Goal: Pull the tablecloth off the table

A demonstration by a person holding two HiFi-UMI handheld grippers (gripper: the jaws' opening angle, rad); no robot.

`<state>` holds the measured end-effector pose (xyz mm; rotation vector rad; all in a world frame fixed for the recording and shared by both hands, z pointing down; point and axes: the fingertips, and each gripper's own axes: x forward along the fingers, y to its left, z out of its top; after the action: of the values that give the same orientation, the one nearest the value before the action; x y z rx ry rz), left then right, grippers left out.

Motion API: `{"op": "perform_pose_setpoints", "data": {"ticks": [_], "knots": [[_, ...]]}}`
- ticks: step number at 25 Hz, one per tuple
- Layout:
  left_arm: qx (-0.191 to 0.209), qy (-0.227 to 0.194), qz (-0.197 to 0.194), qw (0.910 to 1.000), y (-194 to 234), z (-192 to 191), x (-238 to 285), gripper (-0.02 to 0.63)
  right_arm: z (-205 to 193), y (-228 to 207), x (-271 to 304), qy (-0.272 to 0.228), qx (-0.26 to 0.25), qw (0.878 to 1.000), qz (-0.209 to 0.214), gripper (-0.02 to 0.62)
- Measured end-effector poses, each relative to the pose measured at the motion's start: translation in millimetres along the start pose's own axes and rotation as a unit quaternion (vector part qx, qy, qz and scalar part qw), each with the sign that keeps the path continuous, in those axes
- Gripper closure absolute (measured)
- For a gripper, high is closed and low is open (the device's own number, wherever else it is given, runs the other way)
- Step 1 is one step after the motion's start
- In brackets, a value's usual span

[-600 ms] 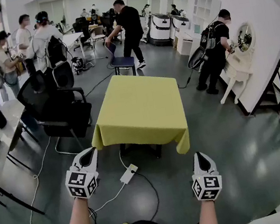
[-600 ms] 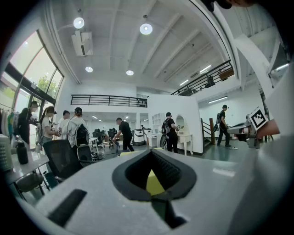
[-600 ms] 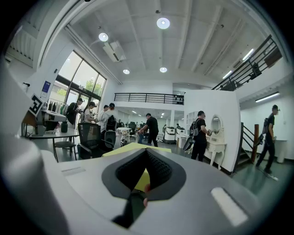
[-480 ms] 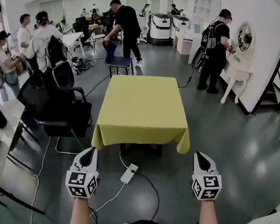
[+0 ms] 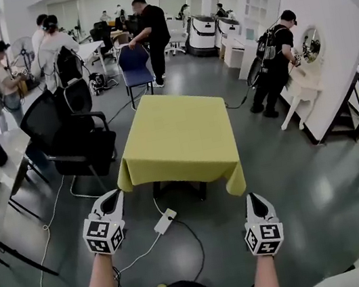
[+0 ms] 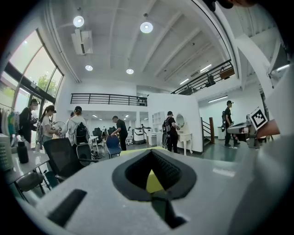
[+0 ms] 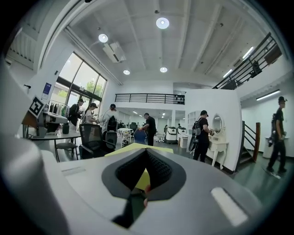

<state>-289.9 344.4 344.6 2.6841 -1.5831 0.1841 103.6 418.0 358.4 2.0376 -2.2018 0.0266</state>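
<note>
Tablecloth: the yellow tablecloth [image 5: 178, 136] lies spread flat over the table [image 5: 202, 192], ahead of the person in the middle of the floor. Its hem hangs down along the near edge and at both near corners.
Done so far: nothing that shows; the cloth looks undisturbed and neither tool touches it.
Left gripper [image 5: 112, 198]: held out low, well short of the near left corner, jaws pressed together with nothing between them.
Right gripper [image 5: 256, 200]: level with the other, short of the near right corner, jaws likewise closed and empty.
Left to do: by my judgement the whole job, meaning step in, open the jaws, take the hanging hem and draw the cloth off towards the person.
Head view only: the full top of the cloth, the gap of bare floor between it and both tools, the power strip [image 5: 164, 222] lying in that gap, the black office chair [image 5: 75, 134] just beside the table's left side, and the blue chair [image 5: 135, 65] beyond its far edge.
Gripper views only: the closed pads seen from behind, with a sliver of yellow showing past them. They look out almost level, so the ceiling lights and an upper railing show as well.
</note>
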Motion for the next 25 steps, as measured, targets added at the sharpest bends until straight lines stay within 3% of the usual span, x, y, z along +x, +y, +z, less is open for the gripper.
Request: {"op": "perform_pose_setpoints", "data": {"ticks": [8,12,25], "knots": [[-0.01,-0.002,-0.001,0.9999,10,-1,1,0.603,-1,9,8,0.001,-0.004,1.0,0.014,0.583],[0.009,0.003,-0.004,0.9999,18,3,4,0.602,5,23,20,0.003,-0.005,1.0,0.024,0.583],[-0.02,0.024,-0.034,0.9989,67,-41,17,0.602,-12,85,49,0.039,-0.043,0.998,0.028,0.583]]}}
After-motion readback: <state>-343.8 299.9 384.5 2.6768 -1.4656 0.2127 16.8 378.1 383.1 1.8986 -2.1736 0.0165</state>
